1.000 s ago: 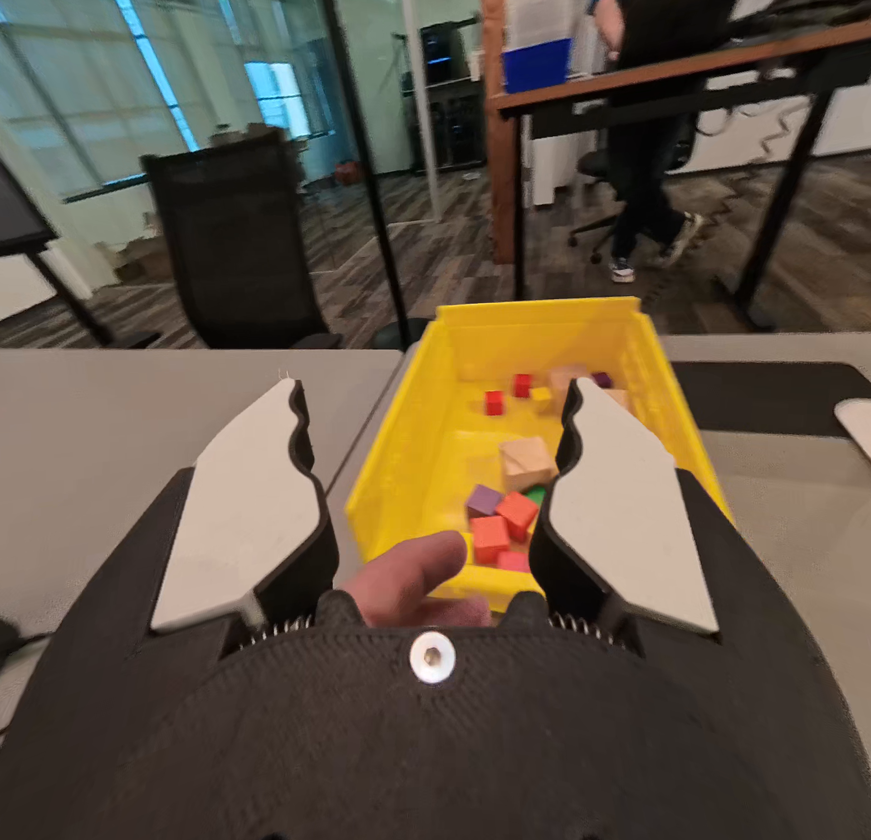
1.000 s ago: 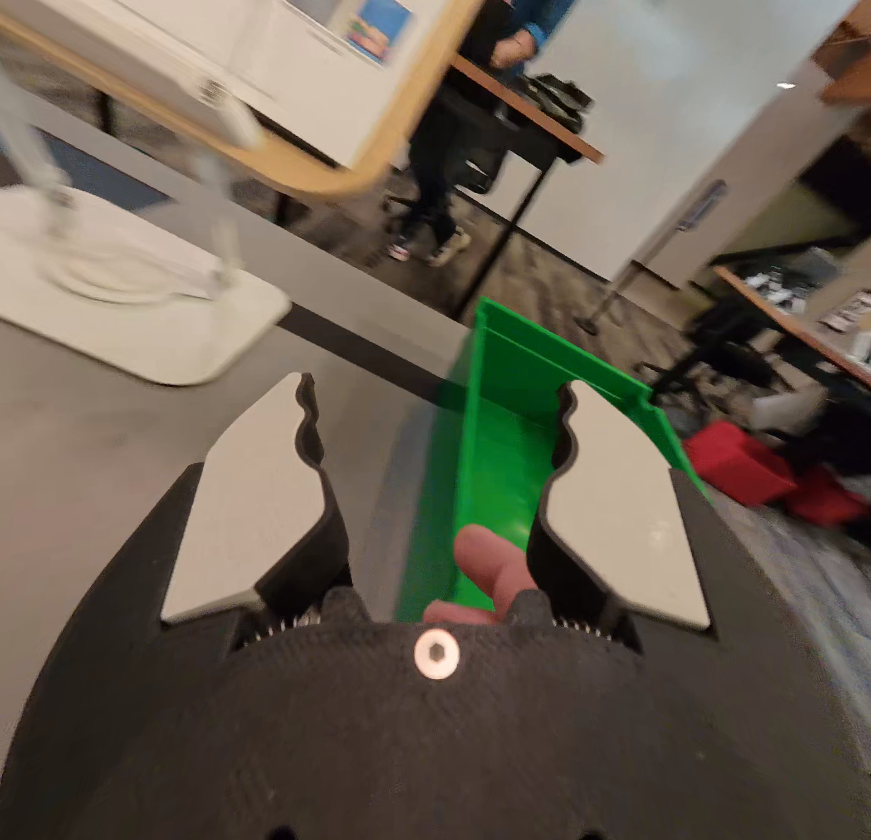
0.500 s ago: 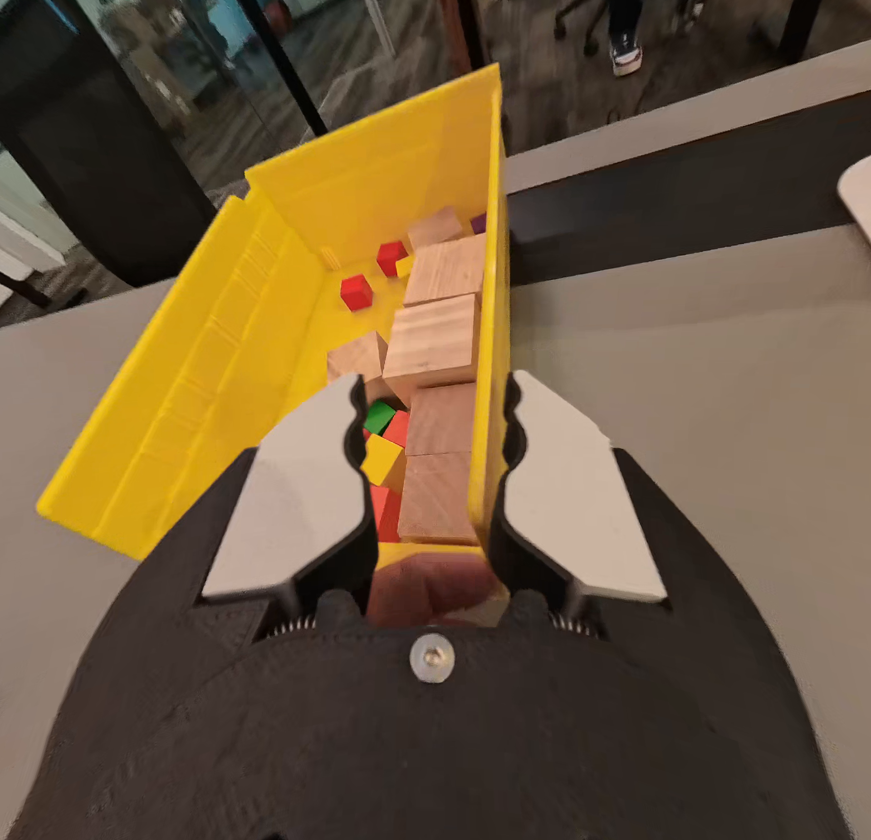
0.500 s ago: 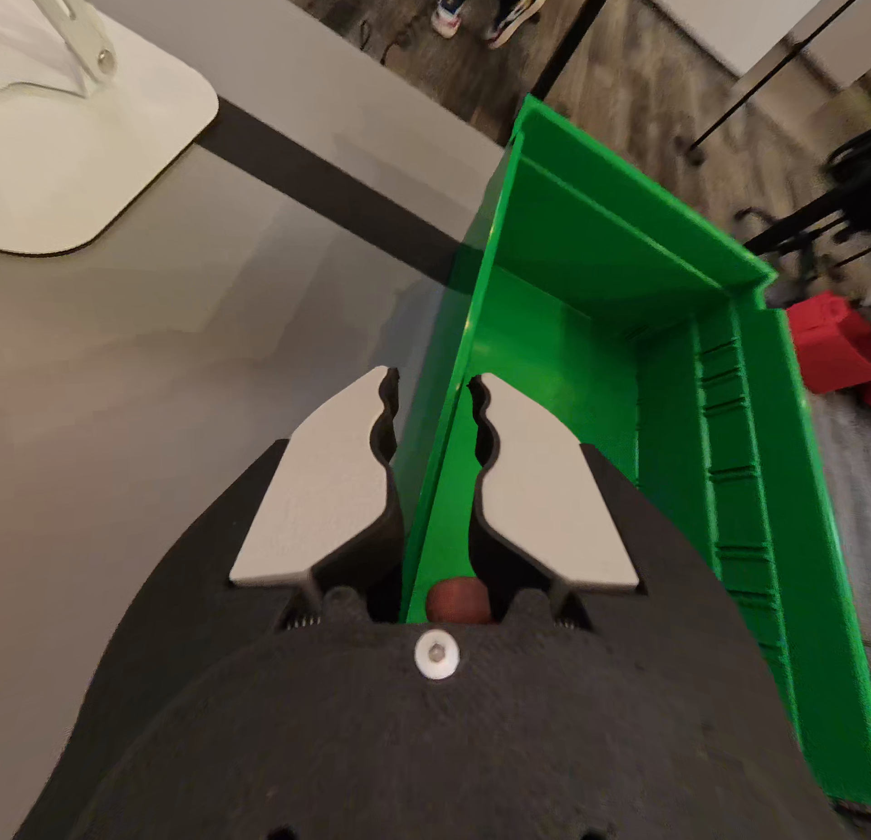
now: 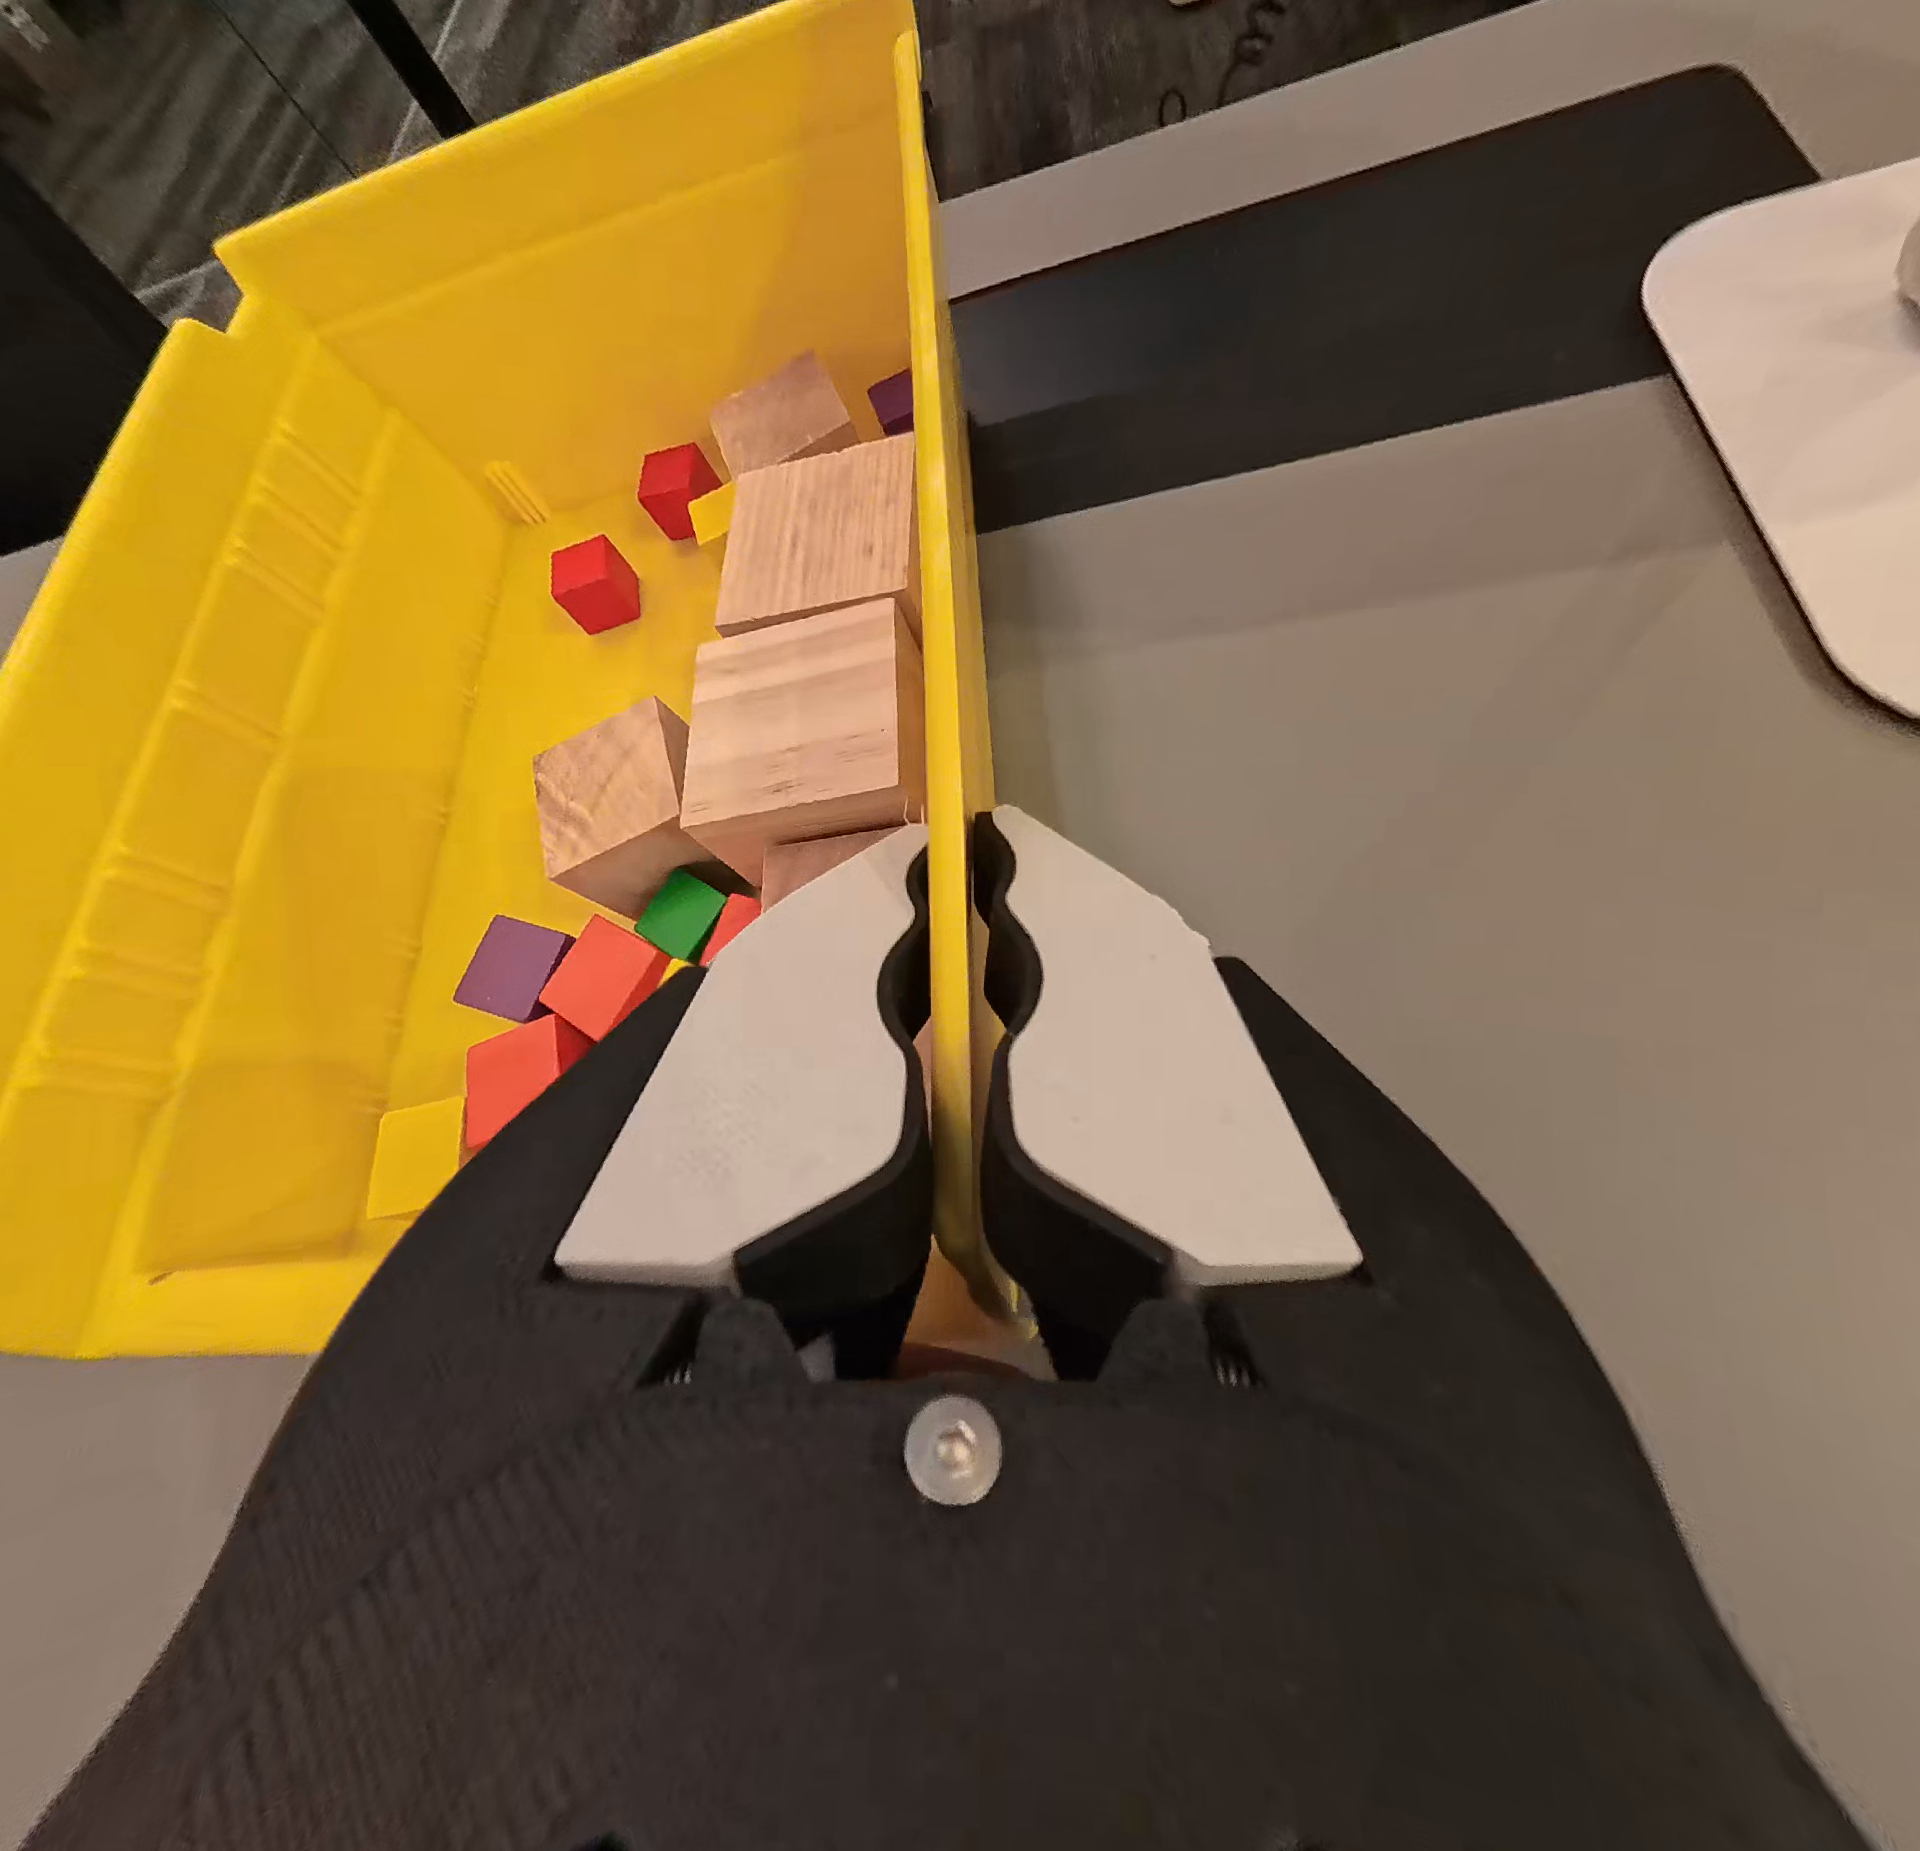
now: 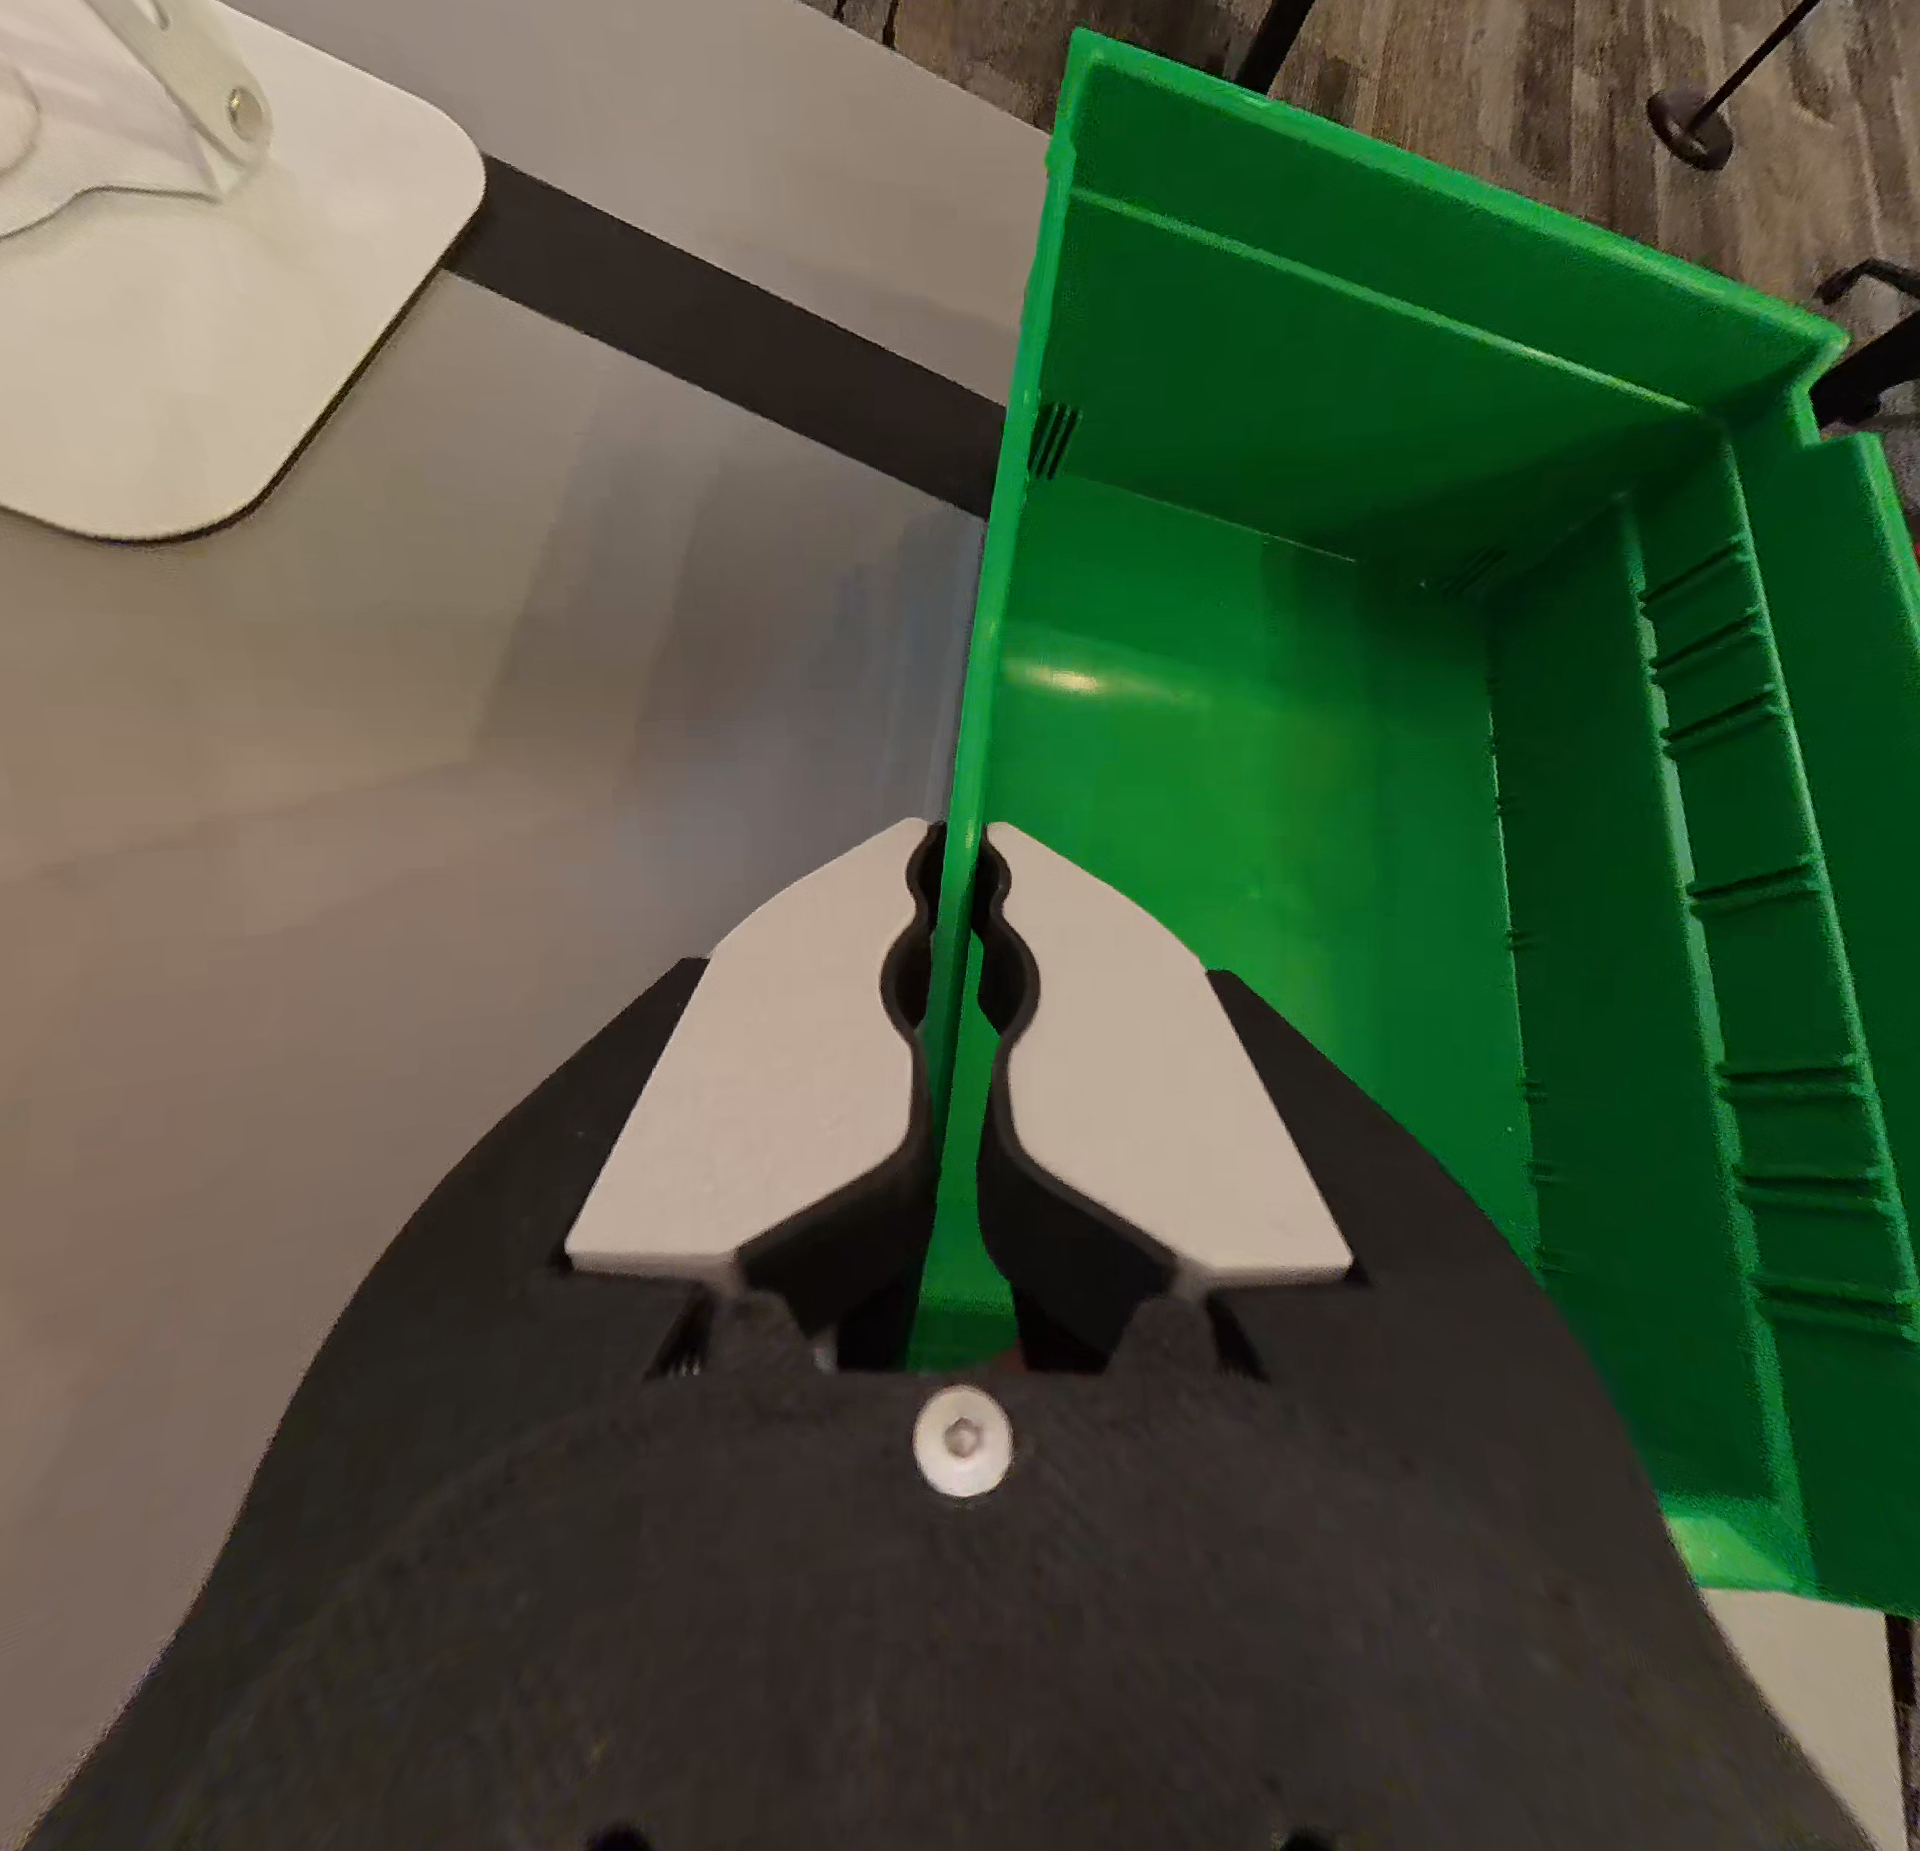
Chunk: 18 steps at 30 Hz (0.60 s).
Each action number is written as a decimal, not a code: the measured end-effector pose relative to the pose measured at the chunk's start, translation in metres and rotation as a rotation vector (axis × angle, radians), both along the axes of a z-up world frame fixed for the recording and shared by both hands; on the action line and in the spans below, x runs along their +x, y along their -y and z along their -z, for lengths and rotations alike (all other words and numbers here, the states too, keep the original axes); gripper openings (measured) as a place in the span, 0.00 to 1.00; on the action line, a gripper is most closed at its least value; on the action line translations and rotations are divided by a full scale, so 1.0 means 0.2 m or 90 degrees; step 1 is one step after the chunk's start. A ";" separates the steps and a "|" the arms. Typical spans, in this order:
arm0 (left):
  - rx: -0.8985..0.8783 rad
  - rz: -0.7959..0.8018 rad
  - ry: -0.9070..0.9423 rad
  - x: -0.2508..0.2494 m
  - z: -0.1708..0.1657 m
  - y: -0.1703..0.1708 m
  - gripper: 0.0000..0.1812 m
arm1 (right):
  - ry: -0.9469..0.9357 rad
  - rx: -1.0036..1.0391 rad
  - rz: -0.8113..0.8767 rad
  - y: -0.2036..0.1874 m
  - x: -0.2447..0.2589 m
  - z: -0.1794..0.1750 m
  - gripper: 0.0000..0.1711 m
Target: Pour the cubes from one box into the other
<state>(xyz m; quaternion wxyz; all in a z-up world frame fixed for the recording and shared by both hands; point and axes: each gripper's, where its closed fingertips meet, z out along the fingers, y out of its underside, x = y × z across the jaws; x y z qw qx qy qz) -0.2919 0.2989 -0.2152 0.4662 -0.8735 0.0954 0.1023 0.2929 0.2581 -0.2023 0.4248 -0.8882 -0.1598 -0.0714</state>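
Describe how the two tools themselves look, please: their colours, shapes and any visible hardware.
Both look alike. The left tool and the right tool each have a broad black body with a ribbed, printed-looking texture, widening toward the camera. Each carries two flat light-grey fingers with black wavy inner edges. A silver hex screw sits at the centre, and small coil springs show at the finger bases. No cables or markings are visible.

L gripper [image 5: 951, 845] clamped yellow box's [image 5: 312, 721] right wall; wood & coloured cubes [image 5: 800, 710] lay inside, on grey table [image 5: 1403, 814].
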 end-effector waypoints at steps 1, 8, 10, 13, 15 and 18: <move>-0.003 0.003 -0.009 0.00 0.00 0.02 0.02 | 0.002 0.000 -0.003 0.02 0.00 0.00 0.00; -0.012 0.009 -0.007 0.02 0.00 0.25 0.02 | -0.028 -0.005 -0.014 0.24 -0.05 0.00 0.00; -0.011 0.002 0.006 0.02 0.00 0.34 0.02 | -0.049 -0.007 -0.009 0.33 -0.08 0.00 0.00; -0.013 -0.008 0.001 0.03 0.00 0.46 0.02 | -0.059 -0.010 -0.008 0.45 -0.17 0.00 0.00; -0.007 -0.018 0.016 0.05 0.00 0.55 0.02 | -0.072 -0.009 -0.004 0.54 -0.23 0.00 0.00; -0.003 -0.020 0.018 0.10 0.00 0.67 0.02 | -0.122 -0.006 0.007 0.66 -0.31 -0.01 0.00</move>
